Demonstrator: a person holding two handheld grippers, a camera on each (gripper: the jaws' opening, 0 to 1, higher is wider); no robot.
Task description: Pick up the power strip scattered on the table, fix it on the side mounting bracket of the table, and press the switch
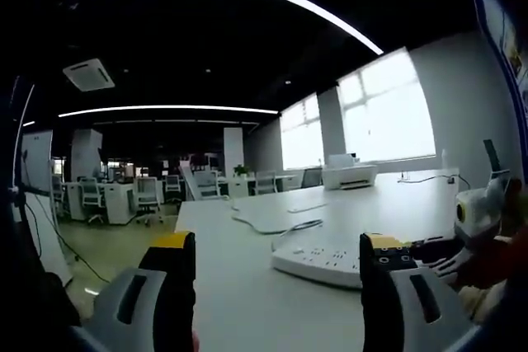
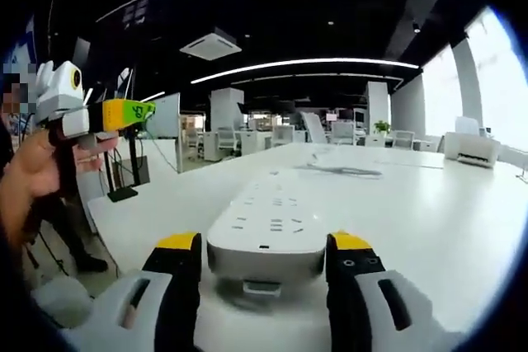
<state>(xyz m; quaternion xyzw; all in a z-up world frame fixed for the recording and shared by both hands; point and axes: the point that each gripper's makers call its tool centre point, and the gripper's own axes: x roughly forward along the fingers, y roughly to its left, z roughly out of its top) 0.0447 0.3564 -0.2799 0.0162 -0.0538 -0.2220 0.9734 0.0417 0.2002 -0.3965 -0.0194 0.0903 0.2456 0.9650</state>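
Observation:
A white power strip lies flat on the white table, its near end between the jaws of my right gripper, which press against both its sides. In the left gripper view the power strip lies right of centre, and the right gripper reaches in from the right to its end. My left gripper stands open over the table's near part, nothing between its jaws. A hand holds the left gripper up in the air, left of the table.
A white printer stands at the table's far side by the windows. A thin cable curls on the table beyond the strip. The table's edge drops to the floor, where a black stand rises. Office desks and chairs stand behind.

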